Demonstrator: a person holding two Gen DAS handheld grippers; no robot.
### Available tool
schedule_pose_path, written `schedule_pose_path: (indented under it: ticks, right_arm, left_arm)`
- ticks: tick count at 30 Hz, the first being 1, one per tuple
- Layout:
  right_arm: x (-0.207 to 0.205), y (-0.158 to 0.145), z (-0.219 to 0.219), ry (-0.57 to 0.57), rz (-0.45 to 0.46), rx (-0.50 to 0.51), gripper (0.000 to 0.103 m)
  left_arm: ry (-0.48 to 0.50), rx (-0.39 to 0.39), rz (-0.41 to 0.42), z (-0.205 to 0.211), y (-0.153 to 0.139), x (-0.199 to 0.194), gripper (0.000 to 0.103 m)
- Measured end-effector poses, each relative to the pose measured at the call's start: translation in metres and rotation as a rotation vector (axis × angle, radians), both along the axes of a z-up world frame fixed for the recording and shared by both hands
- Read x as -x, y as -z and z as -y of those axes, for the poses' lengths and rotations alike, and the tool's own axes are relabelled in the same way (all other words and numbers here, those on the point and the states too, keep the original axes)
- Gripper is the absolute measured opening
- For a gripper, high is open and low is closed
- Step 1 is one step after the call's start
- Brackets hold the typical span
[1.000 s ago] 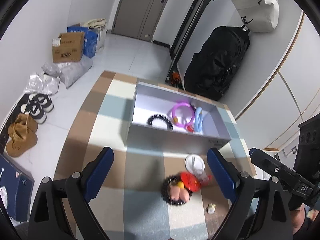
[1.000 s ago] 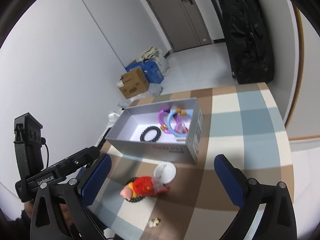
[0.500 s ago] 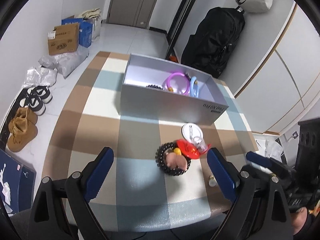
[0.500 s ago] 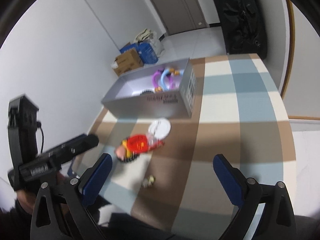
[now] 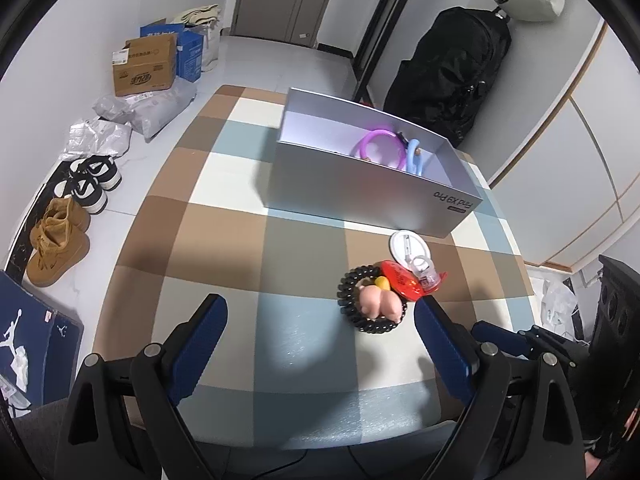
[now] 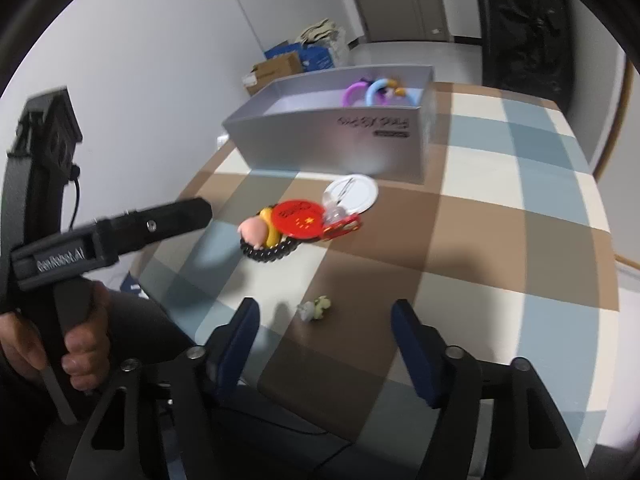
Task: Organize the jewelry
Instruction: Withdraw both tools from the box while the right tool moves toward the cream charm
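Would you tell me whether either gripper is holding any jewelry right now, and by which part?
Nothing is held. The left gripper is open; the right gripper, jaws just closing, has nothing between its pads.

Cardboard box (image 5: 145, 67) beside blue box (image 5: 188, 56); tan boots (image 5: 56, 245) near sneakers (image 5: 91, 184); black bag (image 5: 452, 80) against wall.
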State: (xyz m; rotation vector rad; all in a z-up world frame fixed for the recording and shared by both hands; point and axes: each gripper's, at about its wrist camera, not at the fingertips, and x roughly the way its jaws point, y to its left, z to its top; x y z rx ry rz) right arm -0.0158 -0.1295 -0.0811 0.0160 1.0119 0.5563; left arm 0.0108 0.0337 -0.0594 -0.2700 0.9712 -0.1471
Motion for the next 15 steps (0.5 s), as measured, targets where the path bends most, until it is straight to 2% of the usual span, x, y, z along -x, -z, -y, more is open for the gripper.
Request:
schedule_pose_path:
  ticks: [1, 7, 9, 12, 15]
  right_arm:
    - [0.001, 0.000, -0.005, -0.010, 0.016, 0.024, 0.061]
    - [0.006, 0.002, -0.022, -0.053, 0.076, 0.117, 0.040]
    - [0.008, 0.003, -0.025, -0.059, 0.091, 0.143, 0.019]
    - [0.010, 0.003, -0.027, -0.067, 0.112, 0.172, 0.017]
    - [0.012, 0.002, -0.029, -0.085, 0.124, 0.183, 0.017]
  left_arm:
    - [-0.002, 0.003, -0.005, -0.001, 0.000, 0.001, 0.092]
    - [-0.014, 0.005, 0.005, -0.003, -0.002, -0.001, 0.092]
    - [-0.017, 0.004, 0.010, -0.003, -0.003, -0.001, 0.092]
    - [-0.051, -0.060, 0.069, -0.001, -0.011, 0.002, 0.092]
    - [-0.033, -0.082, 0.120, 0.003, -0.018, 0.004, 0.092]
